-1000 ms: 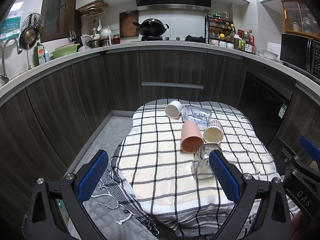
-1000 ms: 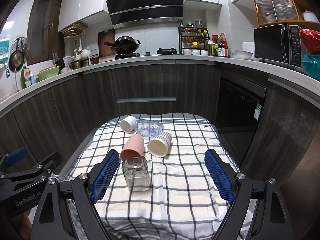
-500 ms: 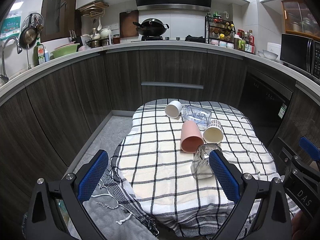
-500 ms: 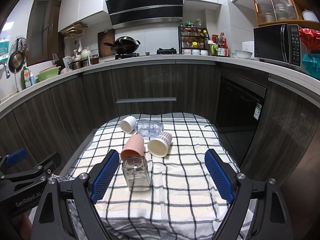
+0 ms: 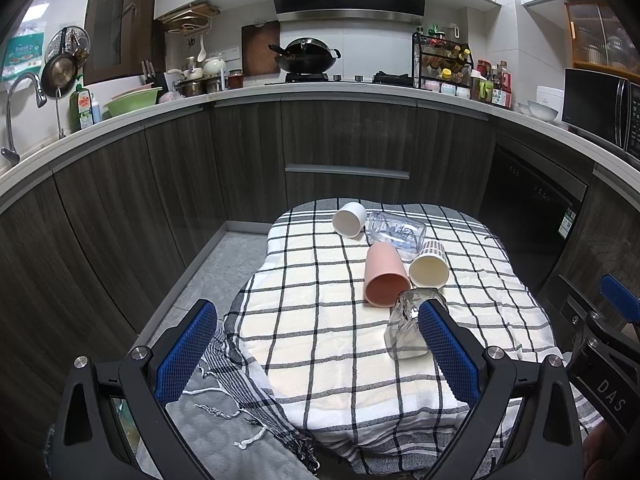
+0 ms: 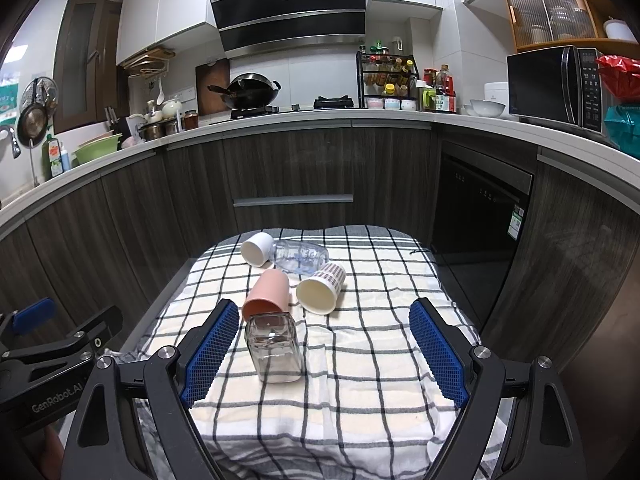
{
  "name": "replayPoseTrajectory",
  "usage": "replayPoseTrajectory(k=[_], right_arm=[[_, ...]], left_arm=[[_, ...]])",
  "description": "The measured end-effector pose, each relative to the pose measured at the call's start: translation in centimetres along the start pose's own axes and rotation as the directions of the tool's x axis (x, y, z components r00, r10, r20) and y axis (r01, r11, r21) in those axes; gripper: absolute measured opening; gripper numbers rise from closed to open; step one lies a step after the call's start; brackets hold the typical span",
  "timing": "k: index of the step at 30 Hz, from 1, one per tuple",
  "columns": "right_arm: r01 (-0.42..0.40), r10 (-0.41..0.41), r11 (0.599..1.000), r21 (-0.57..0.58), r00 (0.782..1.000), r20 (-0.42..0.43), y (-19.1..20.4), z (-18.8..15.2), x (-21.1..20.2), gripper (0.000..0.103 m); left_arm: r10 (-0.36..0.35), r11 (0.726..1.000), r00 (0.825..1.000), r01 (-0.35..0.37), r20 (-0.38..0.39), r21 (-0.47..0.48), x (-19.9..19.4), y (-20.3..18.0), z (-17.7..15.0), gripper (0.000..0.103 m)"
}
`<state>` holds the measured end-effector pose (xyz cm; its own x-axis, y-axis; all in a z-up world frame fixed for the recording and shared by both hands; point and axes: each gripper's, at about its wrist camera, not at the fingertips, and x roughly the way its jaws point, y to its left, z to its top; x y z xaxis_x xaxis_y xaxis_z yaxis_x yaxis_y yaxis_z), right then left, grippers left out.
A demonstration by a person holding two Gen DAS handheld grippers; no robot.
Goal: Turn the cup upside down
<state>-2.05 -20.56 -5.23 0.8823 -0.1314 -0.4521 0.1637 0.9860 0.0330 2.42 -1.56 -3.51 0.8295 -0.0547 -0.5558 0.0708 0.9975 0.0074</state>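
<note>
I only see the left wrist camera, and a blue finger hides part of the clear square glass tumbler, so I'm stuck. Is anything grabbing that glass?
Observer: No. The right wrist view shows the whole clear square glass tumbler on the checked cloth, and nothing grips it.
Operator: I only see a bit of my other gripper. Is it open?
Observer: Yes. The right gripper is wide open, with nothing held between its blue pads.

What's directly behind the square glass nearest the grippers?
The pink cup, lying on its side, mouth toward the square glass. The glass covers the mouth's lower edge, so contact is unclear.
</note>
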Motion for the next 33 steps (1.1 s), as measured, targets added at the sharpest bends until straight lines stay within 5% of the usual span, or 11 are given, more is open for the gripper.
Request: replayPoseTrajectory(k=[23, 33], right_arm=[[0.000, 0.000, 1.000, 0.002, 1.000, -0.001, -0.1, 0.0, 0.0, 0.087], [-0.001, 0.002, 1.000, 0.015, 1.000, -0.022, 0.0, -0.2, 0.4, 0.087]], left_arm=[[-0.005, 1.000, 1.000, 0.004, -0.013, -0.008, 0.1, -0.3, -0.1, 0.102], [-0.017, 0.999, 0.996, 0.012, -0.091, -0.048, 2.3, 0.0, -0.9, 0.103]])
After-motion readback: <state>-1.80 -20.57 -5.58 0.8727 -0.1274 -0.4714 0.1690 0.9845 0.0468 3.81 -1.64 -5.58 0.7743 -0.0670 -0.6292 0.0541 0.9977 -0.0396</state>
